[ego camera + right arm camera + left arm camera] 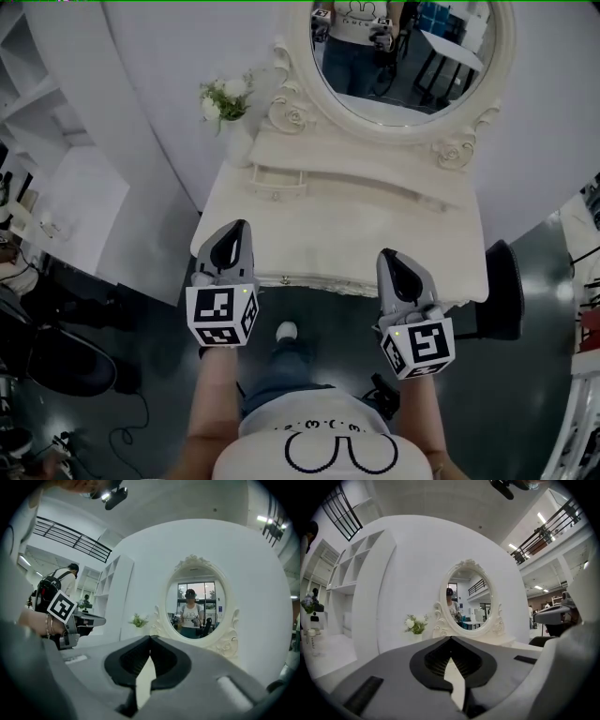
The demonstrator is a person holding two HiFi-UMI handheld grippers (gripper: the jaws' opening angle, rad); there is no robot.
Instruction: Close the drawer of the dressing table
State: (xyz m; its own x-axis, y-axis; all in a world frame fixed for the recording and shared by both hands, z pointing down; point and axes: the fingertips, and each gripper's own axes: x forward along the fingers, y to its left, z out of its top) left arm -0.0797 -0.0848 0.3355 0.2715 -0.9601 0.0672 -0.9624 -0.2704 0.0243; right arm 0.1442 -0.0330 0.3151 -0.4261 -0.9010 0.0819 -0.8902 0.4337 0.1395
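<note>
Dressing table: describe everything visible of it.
The dressing table is cream-white, seemingly painted wood: an oval mirror in a carved frame with rosettes, a raised tier beneath, and a scalloped front edge. It stands against a white wall. A vase of white flowers sits at its back left corner. The left gripper and right gripper, jaws shut, hang at its front edge; contact unclear.

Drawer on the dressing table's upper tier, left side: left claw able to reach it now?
Probably yes. The left claw, shut, hangs over the table's front edge, and only bare tabletop lies between it and the drawer. The vase stands off to the side.
</note>
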